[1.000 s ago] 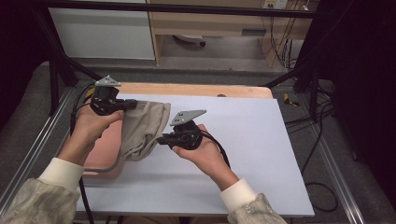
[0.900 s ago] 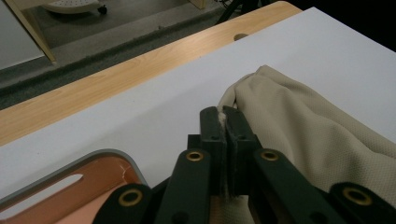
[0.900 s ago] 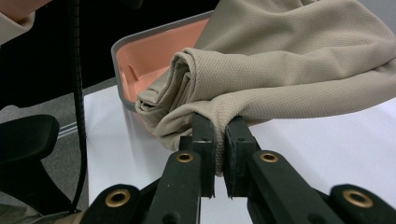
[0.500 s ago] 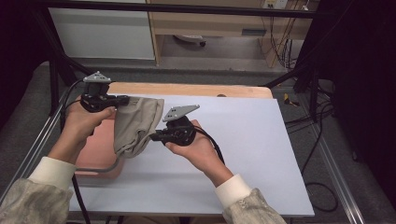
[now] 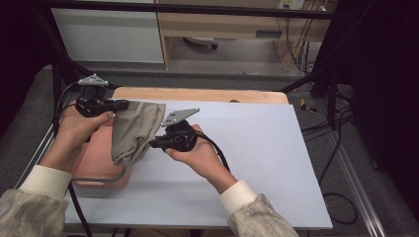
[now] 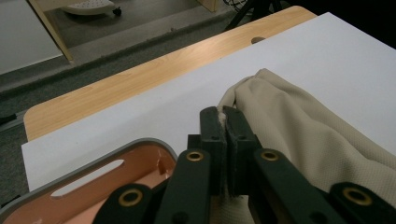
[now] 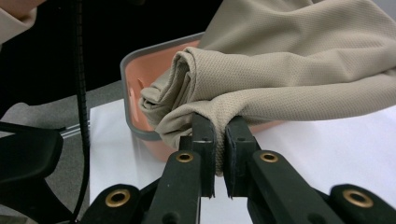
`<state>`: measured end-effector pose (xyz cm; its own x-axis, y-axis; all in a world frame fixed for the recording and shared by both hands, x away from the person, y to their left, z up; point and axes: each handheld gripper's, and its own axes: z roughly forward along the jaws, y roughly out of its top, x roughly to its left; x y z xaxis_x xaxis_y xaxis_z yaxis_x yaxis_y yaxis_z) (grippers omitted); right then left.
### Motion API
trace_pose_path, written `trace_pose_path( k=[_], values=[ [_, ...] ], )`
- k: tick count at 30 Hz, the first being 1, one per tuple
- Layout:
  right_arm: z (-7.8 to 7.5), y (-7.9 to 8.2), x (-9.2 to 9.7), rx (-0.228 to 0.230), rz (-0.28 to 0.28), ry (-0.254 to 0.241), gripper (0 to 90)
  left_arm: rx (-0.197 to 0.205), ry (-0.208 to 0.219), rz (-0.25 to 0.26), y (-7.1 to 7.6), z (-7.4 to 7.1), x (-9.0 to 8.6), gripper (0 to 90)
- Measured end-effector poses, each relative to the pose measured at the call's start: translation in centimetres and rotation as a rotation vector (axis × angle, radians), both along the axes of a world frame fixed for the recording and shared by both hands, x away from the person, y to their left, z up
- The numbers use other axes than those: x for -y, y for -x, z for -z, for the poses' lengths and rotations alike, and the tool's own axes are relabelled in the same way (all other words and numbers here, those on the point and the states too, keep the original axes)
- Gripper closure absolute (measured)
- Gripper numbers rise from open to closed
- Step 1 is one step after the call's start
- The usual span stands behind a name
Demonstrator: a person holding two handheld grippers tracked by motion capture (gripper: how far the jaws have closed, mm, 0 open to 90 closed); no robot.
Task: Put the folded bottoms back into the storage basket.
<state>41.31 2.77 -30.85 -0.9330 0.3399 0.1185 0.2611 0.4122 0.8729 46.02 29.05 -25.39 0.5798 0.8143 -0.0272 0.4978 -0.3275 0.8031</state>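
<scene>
A beige folded cloth (image 5: 132,131) hangs in the air between my two grippers, over the right edge of a pink basket (image 5: 94,165). My left gripper (image 5: 123,104) is shut on the cloth's upper edge (image 6: 223,109). My right gripper (image 5: 152,144) is shut on a lower fold of the cloth (image 7: 215,122). In the right gripper view the cloth (image 7: 289,60) drapes across the grey rim of the basket (image 7: 140,88). In the left gripper view the cloth (image 6: 317,135) falls away to the right, with the basket's rim (image 6: 93,158) below left.
A white board (image 5: 257,158) covers the wooden table (image 5: 197,94), open to the right of my hands. The basket sits at the board's left edge. A metal frame rail (image 5: 29,158) runs along the left. Cables (image 5: 341,128) lie on the floor at right.
Both grippers have carried the cloth leftward and a little up, so it now hangs over the basket's right side instead of over the board.
</scene>
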Motion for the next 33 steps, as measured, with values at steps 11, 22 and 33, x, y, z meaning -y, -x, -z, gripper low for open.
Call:
trace_pose_path(
  k=[11, 22, 33],
  values=[
    [0.5, -0.3, -1.1, -0.002, -0.012, 0.004, 85.2, -0.003, 0.001, -0.014, 0.0, 0.0, -1.0, 88.0],
    [0.9, -0.7, -2.3, 0.000, -0.020, 0.001, 85.2, -0.009, 0.002, -0.029, -0.1, 0.2, -2.0, 88.0],
    [1.4, -1.0, -4.3, 0.003, -0.043, -0.002, 85.2, -0.016, 0.001, -0.053, -0.2, 0.5, -3.5, 88.0]
  ],
)
